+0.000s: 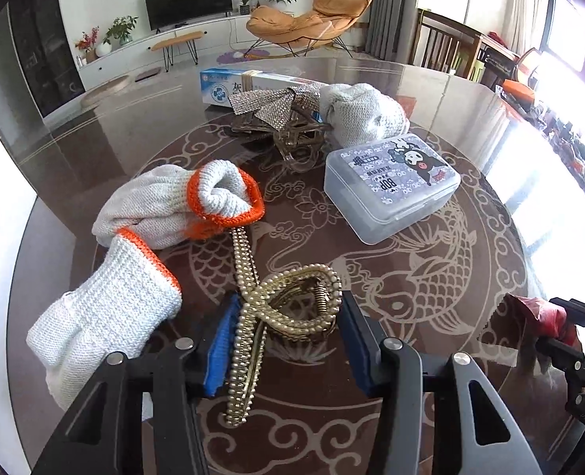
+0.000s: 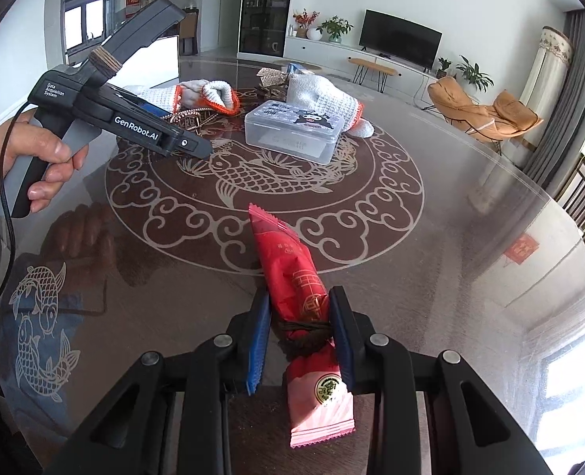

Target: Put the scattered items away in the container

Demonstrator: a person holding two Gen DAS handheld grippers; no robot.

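Left gripper (image 1: 288,340): jaws partly apart, set to either side of the pearl hair clip (image 1: 292,308), which lies on the counter (image 1: 430,356). The left blue pad appears to touch the clip's pearl edge; the right pad stands just clear of it, so no firm grip is evident.

Right gripper (image 2: 298,340): jaws narrow and clamped on the red snack packet (image 2: 304,316) at the point where a dark cord is wound round it. The packet's far end points toward the clear lidded box (image 2: 292,130).

The clear lidded box, bearing a cartoon sticker, sits closed on the counter, beyond the hair clip in the left wrist view. Left of the box lie two white knit gloves with orange cuffs (image 1: 165,213), one just beside the hair clip. Behind the box lie another white glove (image 1: 363,113), a rhinestone bow clip (image 1: 268,101) and a long blue-and-white carton (image 1: 245,87).

A person's hand (image 2: 19,166) holds the left gripper's handle, well left of the box.
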